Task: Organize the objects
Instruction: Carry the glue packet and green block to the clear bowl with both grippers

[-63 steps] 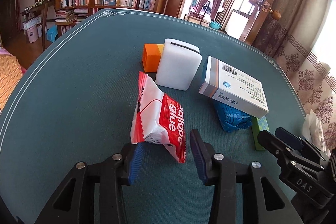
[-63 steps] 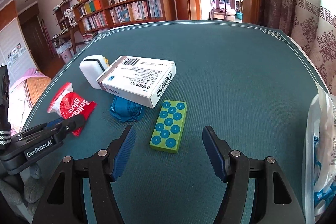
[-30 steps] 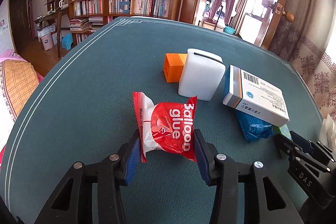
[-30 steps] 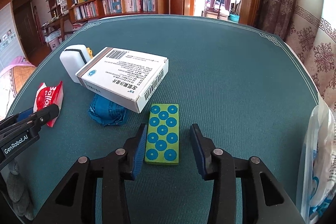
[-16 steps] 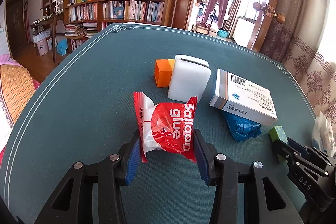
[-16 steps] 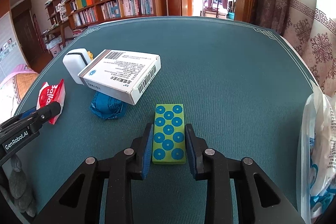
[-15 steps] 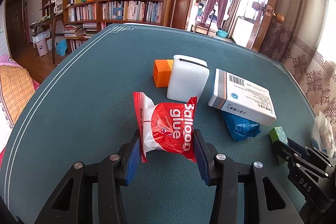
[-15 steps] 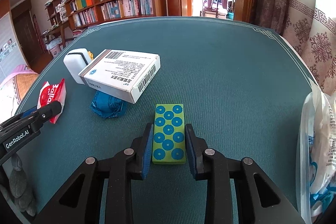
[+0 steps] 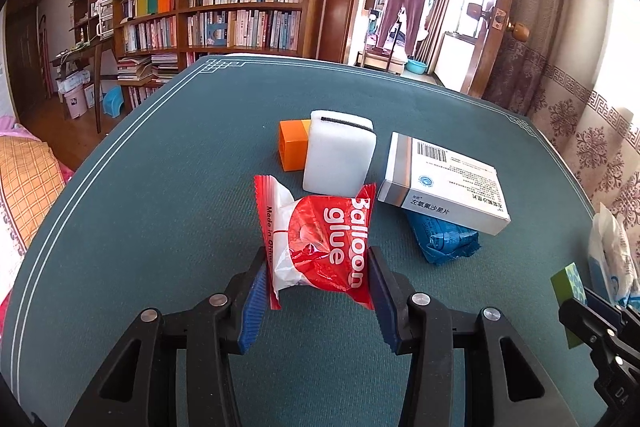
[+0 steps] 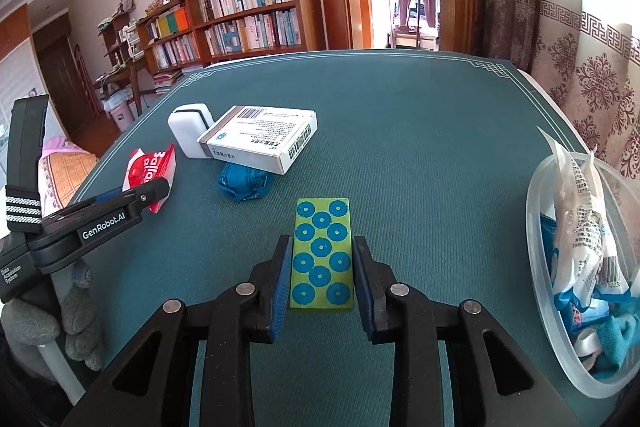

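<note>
mostly teal table (image 10: 400,131), bookshelves (image 9: 240,15) behind

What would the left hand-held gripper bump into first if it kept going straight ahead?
Probably the white sponge block, directly beyond the Balloon glue packet clamped in the left hand-held gripper; depth is uncertain.

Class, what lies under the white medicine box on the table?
A crumpled blue packet props up the medicine box, its near end sticking out. How far it reaches beneath is hidden by the box.
</note>
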The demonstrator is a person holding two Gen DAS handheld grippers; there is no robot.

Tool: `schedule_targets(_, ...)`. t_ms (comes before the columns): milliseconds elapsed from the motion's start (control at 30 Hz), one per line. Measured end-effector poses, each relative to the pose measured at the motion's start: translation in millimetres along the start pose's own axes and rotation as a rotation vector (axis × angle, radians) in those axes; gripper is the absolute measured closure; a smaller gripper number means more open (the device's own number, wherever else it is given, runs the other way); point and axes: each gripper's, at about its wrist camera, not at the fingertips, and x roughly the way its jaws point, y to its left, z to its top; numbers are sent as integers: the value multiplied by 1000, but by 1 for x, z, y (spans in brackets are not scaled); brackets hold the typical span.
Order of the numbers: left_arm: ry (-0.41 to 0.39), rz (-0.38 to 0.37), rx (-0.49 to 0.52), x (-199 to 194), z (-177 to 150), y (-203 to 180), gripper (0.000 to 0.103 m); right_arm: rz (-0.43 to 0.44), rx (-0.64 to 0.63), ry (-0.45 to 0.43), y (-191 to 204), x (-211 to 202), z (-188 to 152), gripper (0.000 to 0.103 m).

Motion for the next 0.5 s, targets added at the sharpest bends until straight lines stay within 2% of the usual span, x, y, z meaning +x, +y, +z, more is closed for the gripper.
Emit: schedule_targets(500, -9, -44, 84, -27, -17, -36, 54, -24, 53, -57, -39, -58, -20, 73)
